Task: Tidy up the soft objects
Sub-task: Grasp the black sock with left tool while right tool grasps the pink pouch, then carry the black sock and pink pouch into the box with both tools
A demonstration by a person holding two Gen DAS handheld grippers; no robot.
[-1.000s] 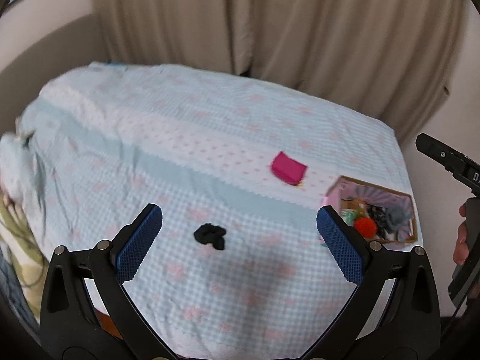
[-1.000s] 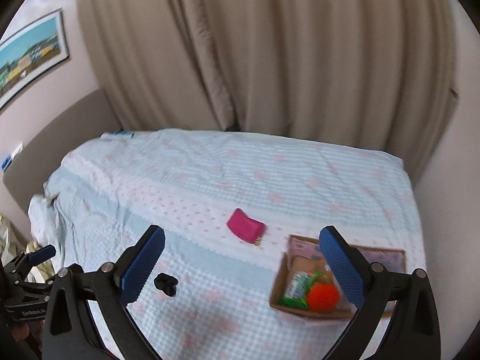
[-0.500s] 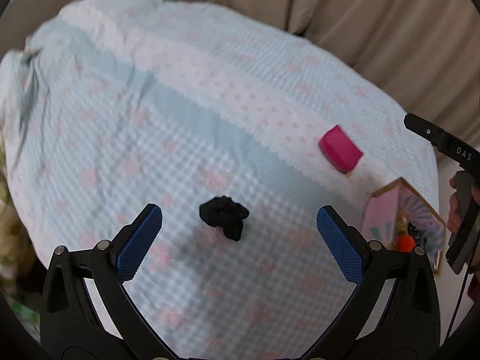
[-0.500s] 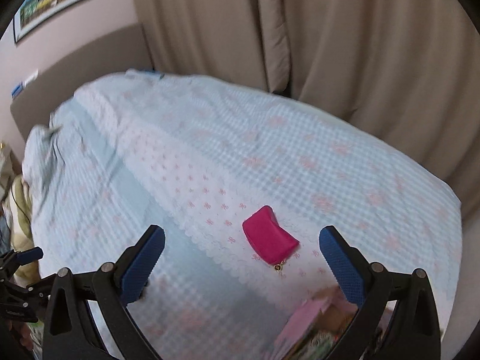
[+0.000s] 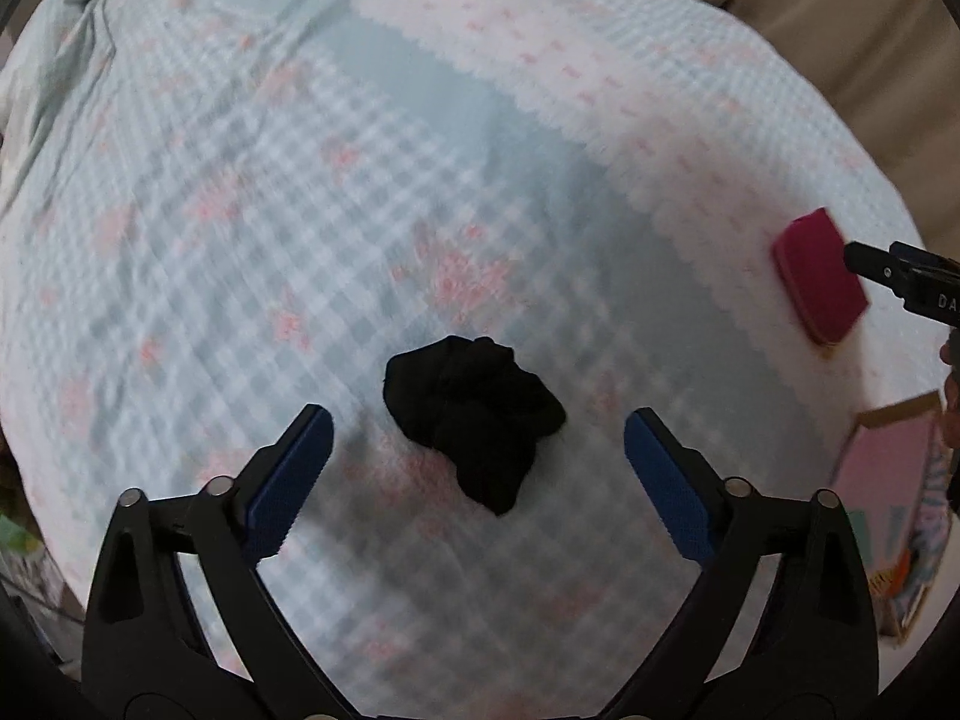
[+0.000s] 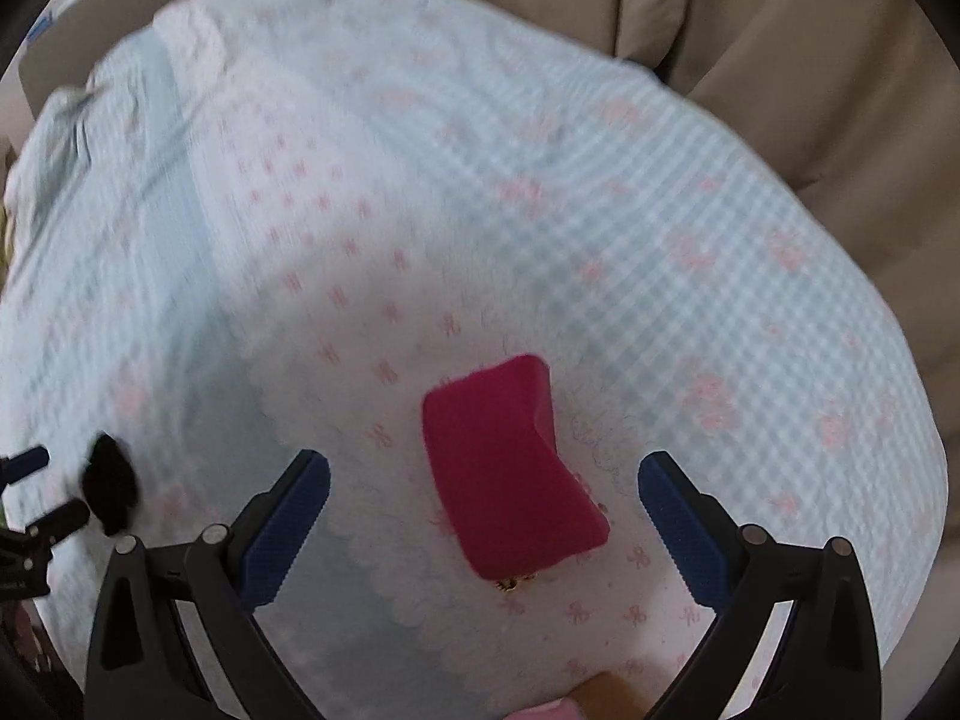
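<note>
Over the bed, left gripper [image 5: 477, 450] gapes around black sock [image 5: 477, 414], seemingly untouched.

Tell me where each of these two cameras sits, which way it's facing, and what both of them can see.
Left wrist: on the left gripper, facing down at the black fabric bundle on the bedspread; its open blue-padded fingers show.
Right wrist: on the right gripper, facing down at the pink pouch; open fingers show.
Shared: bundle, pouch, bedspread, each other's gripper.
</note>
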